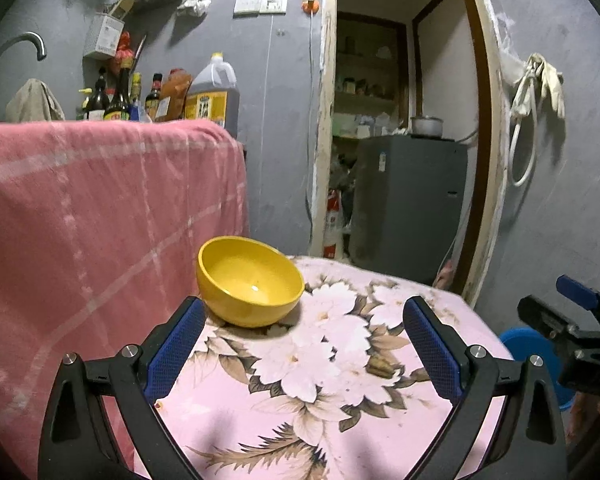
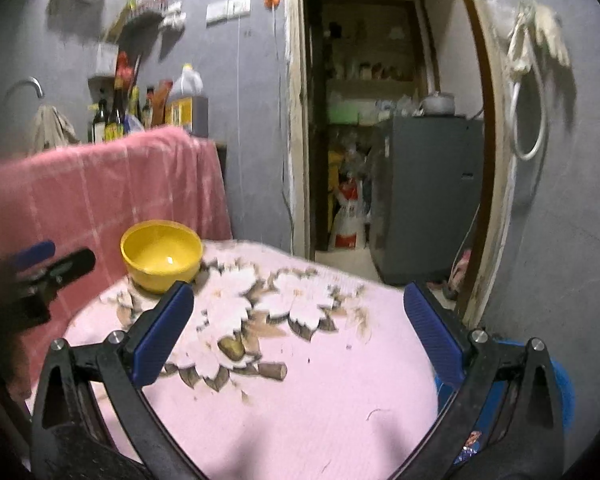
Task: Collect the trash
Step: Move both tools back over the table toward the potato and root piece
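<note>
**Both claws spread and empty over the flowered table**

At far left a pink checked cloth [image 1: 100, 208] hangs over a raised surface, with sauce bottles [image 1: 116, 100] and a large oil jug [image 1: 212, 92] standing behind it against the grey wall. Just to its right, a yellow bowl [image 1: 250, 280] sits upright on the near-left part of the table [image 1: 340, 380], which is covered in a pink floral print. The bowl looks empty inside; no loose trash can be made out on the cloth in either view.

The left claw [image 1: 304, 344] hovers over the table with its blue fingers wide apart, gripping nothing, the left finger just in front of the bowl. Further right, the right claw [image 2: 300, 332] is likewise spread and holds nothing. A blue round thing [image 2: 560, 384] shows beyond the table's right edge, partly hidden. Behind, an open doorway reveals a grey fridge [image 1: 412, 200], and gloves [image 1: 548, 84] hang on the far right wall
</note>
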A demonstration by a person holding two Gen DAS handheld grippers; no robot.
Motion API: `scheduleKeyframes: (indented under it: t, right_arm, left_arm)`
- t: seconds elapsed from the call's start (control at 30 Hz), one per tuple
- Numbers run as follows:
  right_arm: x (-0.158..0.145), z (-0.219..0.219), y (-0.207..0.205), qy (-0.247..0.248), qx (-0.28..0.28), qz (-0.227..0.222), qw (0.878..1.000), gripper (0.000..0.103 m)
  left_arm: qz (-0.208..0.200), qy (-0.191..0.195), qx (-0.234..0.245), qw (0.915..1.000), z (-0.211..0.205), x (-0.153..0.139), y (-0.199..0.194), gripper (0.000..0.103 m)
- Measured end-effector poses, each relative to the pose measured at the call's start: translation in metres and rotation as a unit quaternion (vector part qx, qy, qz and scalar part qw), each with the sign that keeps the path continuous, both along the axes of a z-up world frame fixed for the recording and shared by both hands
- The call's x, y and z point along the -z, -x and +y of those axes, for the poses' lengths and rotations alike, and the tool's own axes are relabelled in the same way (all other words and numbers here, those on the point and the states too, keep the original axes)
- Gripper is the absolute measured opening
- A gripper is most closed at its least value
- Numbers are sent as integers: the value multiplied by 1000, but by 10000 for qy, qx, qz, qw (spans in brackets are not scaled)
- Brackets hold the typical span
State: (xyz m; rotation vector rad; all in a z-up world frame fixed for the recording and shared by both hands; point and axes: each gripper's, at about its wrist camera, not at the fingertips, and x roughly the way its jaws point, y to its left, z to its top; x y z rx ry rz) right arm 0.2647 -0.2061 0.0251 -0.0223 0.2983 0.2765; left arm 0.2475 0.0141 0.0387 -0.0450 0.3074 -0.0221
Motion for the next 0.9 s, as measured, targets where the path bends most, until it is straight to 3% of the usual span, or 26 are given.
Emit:
scheduleKeyframes:
  t: [0.33,0.57,0.9]
  right_arm:
    - [45,11,-49,248,-76,972,9949,103]
    - [70,22,-80,504,-251,1775,9825,103]
    - [93,38,-107,686,-719,2539,9621,87]
  left_arm:
    - [590,-133,-68,9981,5,28,-38,97]
    - [1320,-314,-16,9907,4,47,-71,97]
    - [2210,-242,103,9749,2,66,-103,97]
